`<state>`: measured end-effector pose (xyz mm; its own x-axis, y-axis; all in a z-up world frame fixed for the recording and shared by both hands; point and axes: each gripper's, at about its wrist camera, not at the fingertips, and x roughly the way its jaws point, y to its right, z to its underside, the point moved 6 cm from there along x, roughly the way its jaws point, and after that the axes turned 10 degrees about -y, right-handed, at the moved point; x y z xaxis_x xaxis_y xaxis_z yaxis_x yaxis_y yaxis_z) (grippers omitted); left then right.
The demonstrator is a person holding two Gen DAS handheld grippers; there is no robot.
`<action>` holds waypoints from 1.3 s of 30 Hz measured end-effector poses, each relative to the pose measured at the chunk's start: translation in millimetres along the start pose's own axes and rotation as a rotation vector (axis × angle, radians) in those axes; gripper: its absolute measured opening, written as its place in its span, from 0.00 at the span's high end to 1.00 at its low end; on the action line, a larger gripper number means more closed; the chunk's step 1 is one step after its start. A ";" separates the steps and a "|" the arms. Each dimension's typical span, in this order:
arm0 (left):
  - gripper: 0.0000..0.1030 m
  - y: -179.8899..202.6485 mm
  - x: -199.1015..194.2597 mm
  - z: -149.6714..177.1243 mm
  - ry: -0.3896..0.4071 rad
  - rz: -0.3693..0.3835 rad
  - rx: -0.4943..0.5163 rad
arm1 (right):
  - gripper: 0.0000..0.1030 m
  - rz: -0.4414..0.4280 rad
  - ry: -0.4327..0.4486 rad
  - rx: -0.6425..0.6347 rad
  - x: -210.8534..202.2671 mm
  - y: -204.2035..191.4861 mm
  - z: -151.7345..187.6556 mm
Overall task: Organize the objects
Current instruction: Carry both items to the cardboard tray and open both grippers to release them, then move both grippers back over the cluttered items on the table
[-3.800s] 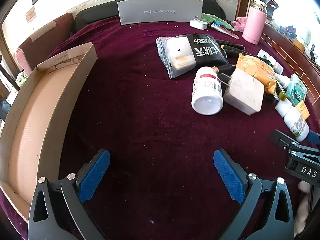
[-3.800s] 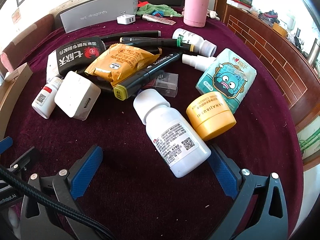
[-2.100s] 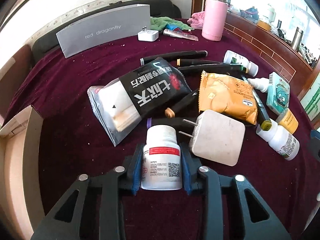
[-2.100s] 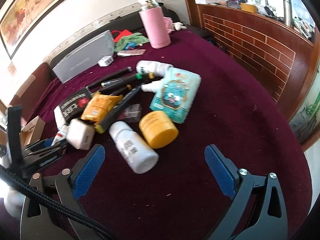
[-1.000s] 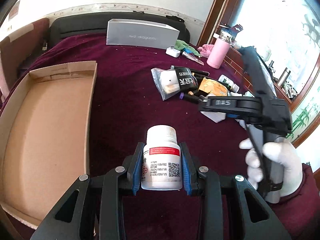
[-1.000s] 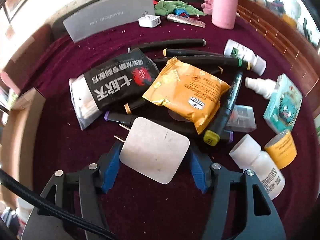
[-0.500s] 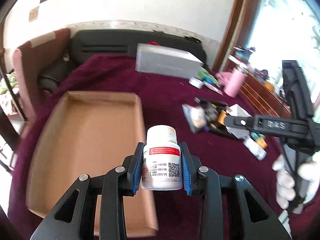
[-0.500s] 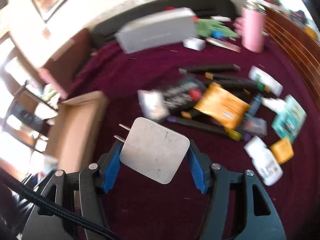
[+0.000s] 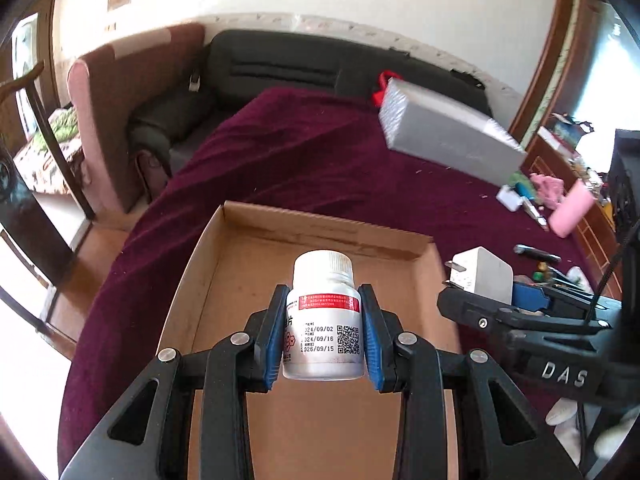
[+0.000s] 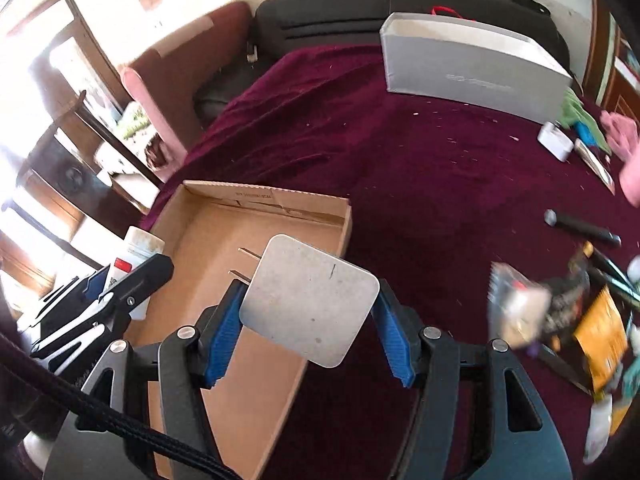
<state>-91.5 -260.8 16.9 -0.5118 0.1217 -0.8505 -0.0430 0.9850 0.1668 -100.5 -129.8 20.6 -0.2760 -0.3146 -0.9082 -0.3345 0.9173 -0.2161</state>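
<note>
Several blurred items [image 10: 560,312] rightward

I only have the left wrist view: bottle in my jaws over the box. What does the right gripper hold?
Observer: The right gripper is shut on a white plug, flat face up, prongs pointing toward the box.
Operator: Is the plug over the box yet?
Observer: It hangs above the box's right wall, partly over the floor, partly over the cloth.
Operator: Anything in the box already?
Observer: The floor that shows is bare cardboard; the plug hides some of it.
Operator: How close is my bottle to it?
Observer: Your bottle sits at the box's left edge, clear of the plug.
</note>
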 end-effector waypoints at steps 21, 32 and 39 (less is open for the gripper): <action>0.66 -16.1 13.7 -7.7 0.075 -0.147 -0.036 | 0.39 0.150 0.118 -0.118 23.2 -11.7 -18.4; 0.60 -1.6 -37.4 -3.0 0.182 -0.194 -0.024 | 0.39 0.118 0.213 -0.090 -19.7 -5.4 -10.1; 0.51 18.5 -78.7 10.2 0.254 -0.198 -0.014 | 0.38 0.070 0.257 -0.044 -56.5 8.4 16.8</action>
<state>-43.3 -250.9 81.9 -0.6899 -0.1087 -0.7157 -0.1746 0.9845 0.0188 -72.6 -100.3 64.1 -0.5180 -0.3079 -0.7981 -0.3436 0.9293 -0.1355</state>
